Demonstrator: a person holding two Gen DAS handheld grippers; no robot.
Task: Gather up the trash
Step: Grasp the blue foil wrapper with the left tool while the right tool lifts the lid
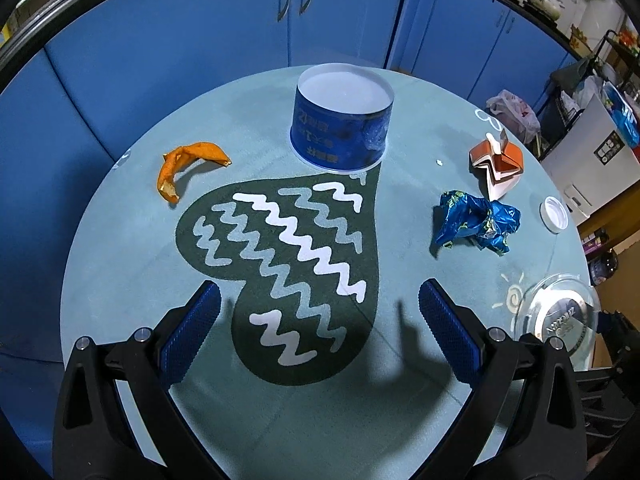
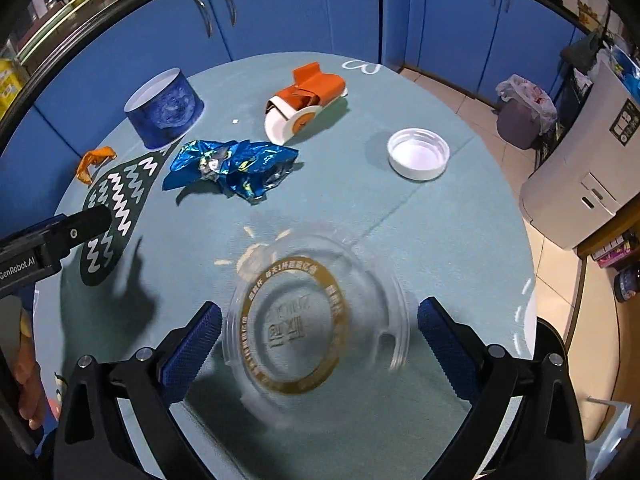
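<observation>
Trash sits scattered on my round table (image 1: 120, 280), nothing collected yet as far as I can judge. My right tongs (image 2: 319, 322) stand spread as wide as they go, straddling a clear plastic lid (image 2: 316, 328) that lies flat between the pads; the pads don't press on it, small gaps show both sides. Lid looks blurred, so I can't tell its exact edge. It is round, no long axis, so any approach angle works; it lies straight ahead of and below the right tongs, so that hand is clearly the nearer one. My left tongs (image 1: 320, 312) are also spread, empty, hanging over the dark heart pattern (image 1: 280, 264), nothing between the pads.

Rest of the trash:
- blue foil wrapper (image 2: 232, 166) crumpled, mid-table, beyond the lid
- orange carton (image 2: 306, 100) crushed, on its side, behind the wrapper
- white cap (image 2: 418, 154) open side up, far right
- orange peel (image 1: 188, 168) far left, nearer my left tongs
- blue paper cup (image 1: 342, 120) upside down at the far edge

Likely next: close right tongs on the lid. Risk: thin, slick plastic may flex or pop out.
</observation>
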